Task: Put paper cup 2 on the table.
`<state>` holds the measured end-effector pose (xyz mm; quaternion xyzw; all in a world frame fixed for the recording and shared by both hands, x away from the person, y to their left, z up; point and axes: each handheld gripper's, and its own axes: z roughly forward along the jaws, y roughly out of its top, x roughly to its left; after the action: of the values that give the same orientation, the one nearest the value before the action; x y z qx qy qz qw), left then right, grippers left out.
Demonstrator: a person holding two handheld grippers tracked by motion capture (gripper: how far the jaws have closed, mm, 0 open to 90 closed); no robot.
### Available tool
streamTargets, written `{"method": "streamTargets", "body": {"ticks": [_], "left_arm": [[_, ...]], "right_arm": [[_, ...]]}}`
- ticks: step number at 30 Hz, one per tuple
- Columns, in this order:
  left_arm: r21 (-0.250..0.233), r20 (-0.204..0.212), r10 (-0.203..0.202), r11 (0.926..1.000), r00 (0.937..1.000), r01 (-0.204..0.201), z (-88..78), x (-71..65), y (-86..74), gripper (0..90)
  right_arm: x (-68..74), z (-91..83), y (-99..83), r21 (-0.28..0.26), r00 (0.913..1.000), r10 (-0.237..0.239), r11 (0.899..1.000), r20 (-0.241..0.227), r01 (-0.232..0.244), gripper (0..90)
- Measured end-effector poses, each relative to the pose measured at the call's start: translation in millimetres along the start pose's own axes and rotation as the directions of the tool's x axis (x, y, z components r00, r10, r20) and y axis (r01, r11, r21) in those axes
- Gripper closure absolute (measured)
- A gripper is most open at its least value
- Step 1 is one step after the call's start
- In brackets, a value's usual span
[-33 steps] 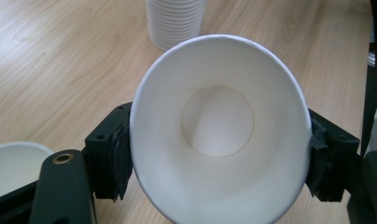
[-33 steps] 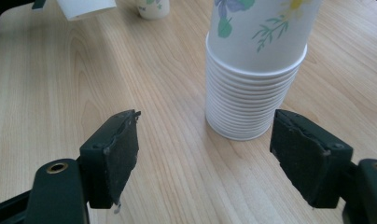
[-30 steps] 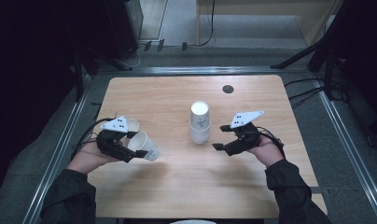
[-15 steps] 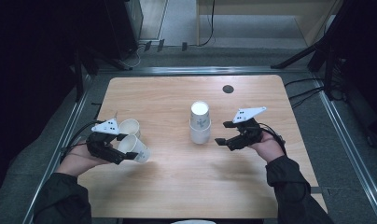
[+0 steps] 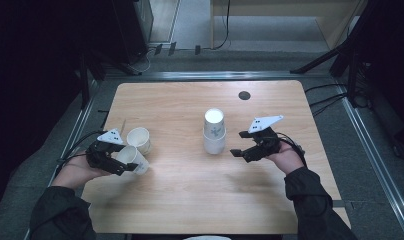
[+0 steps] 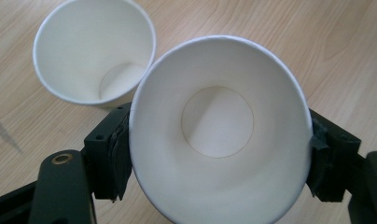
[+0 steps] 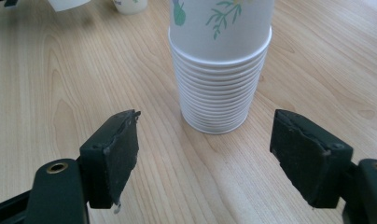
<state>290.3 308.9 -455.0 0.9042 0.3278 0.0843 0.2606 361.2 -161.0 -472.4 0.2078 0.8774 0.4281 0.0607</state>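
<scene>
My left gripper (image 5: 126, 159) is shut on a white paper cup (image 5: 138, 163) that is tipped on its side just above the table's left part. In the left gripper view its pads (image 6: 113, 154) press both sides of that cup (image 6: 219, 130), whose mouth faces the camera. A second cup (image 5: 139, 139) (image 6: 93, 51) stands upright right behind it. At the table's middle stands a stack of upside-down cups (image 5: 214, 131) (image 7: 221, 70) with a leaf print on the top one. My right gripper (image 5: 244, 151) (image 7: 203, 158) stands open just right of the stack, nothing between its pads.
The wooden table (image 5: 190, 200) has a small black round disc (image 5: 244, 95) at the back right. Metal rails and cables run along both sides, with dark stands beyond the far edge.
My left gripper has carried its cup leftward and toward the near edge, and the upright cup has come into sight behind it. The right gripper has stayed beside the stack.
</scene>
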Motion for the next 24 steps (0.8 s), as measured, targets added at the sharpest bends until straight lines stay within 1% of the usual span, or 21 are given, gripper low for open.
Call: {"method": "streamTargets", "body": {"ticks": [1,3,6,10,11,14,17,19,24], "left_arm": [[0.012,-0.010,0.005,0.9999,0.9999,-0.005,1.2,0.2,-0.5,23.2],[0.034,-0.014,0.011,0.9994,0.9998,-0.011,3.7,0.1,-1.0,22.9],[0.070,-0.038,0.027,0.9973,0.9989,-0.024,6.8,-0.2,-1.2,22.4],[0.102,-0.048,0.032,0.9944,0.9983,-0.027,10.6,-0.8,-2.3,22.1],[0.108,-0.049,0.039,0.9936,0.9980,-0.034,11.8,-0.7,-2.1,22.0],[0.121,-0.051,0.044,0.9919,0.9977,-0.037,14.6,-1.3,-1.4,21.7],[0.123,-0.045,0.050,0.9914,0.9977,-0.045,17.5,-1.7,-2.4,21.6],[0.137,-0.046,0.050,0.9897,0.9977,-0.043,19.5,-1.9,-3.0,21.6],[0.133,-0.051,0.047,0.9903,0.9976,-0.040,19.9,-1.5,-3.0,20.9]], "right_arm": [[0.0,0.2,-0.3,0.002,1.0000,-0.002,1.000,0.000,0.002,23.7],[0.6,0.4,-0.8,0.006,1.0000,0.000,1.000,0.002,0.000,23.7],[0.8,0.5,-1.5,0.006,1.0000,-0.001,1.000,0.003,0.001,23.7],[1.7,0.6,-2.5,0.011,1.0000,0.000,1.000,0.004,0.000,23.7],[1.7,0.5,-2.6,0.011,1.0000,0.001,1.000,0.004,-0.001,23.7],[1.5,0.4,-2.9,0.009,1.0000,0.003,1.000,0.005,-0.003,23.7],[1.2,0.1,-3.2,0.010,1.0000,0.002,1.000,0.004,-0.002,23.7],[1.0,-0.5,-3.3,0.009,1.0000,0.004,1.000,0.006,-0.004,23.7],[0.0,-1.8,-3.3,0.000,1.0000,0.007,1.000,0.007,-0.007,23.7]]}}
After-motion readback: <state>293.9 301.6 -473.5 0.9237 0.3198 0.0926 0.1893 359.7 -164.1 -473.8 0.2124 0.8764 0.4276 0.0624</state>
